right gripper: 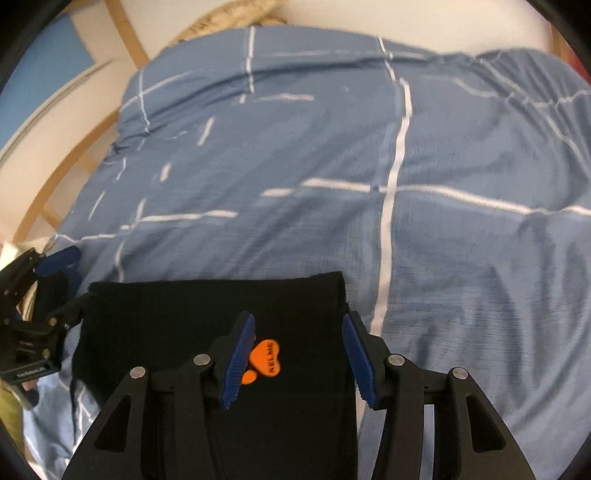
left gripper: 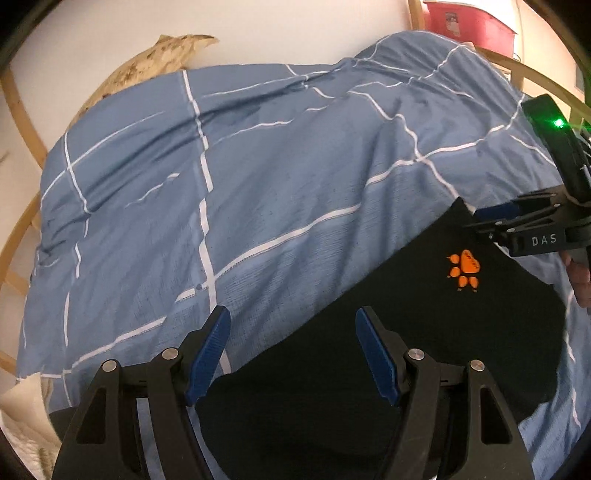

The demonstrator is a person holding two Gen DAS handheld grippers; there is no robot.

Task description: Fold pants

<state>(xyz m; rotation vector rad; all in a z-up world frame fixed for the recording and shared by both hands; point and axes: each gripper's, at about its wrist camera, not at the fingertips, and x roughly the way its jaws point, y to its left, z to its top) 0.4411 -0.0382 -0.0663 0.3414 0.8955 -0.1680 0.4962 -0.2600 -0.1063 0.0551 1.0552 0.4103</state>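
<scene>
**Black pants lie folded on the blue duvet, both grippers open**

We see the pants (right gripper: 207,325) lying as a flat black rectangle on the duvet (right gripper: 461,258), which is blue with white grid lines and covers the bed. An orange paw logo (right gripper: 265,360) shows on the top layer of the pants, near their right edge.

Our right gripper (right gripper: 298,360) hangs over that right edge with its jaws spread wide. The left blue pad (right gripper: 238,363) sits above the black cloth beside the logo, and the right one is at the border of pants and duvet. Nothing is pinched between them.

Our left gripper (left gripper: 292,354) is also spread open and holds nothing. One finger is over the duvet, the other over the pants (left gripper: 369,332). From this view the logo (left gripper: 466,267) lies ahead, and the right gripper (left gripper: 517,221) appears at the far corner of the pants.

A wooden frame (left gripper: 18,110) runs around the bed, and a red box (left gripper: 469,22) stands behind it.
</scene>
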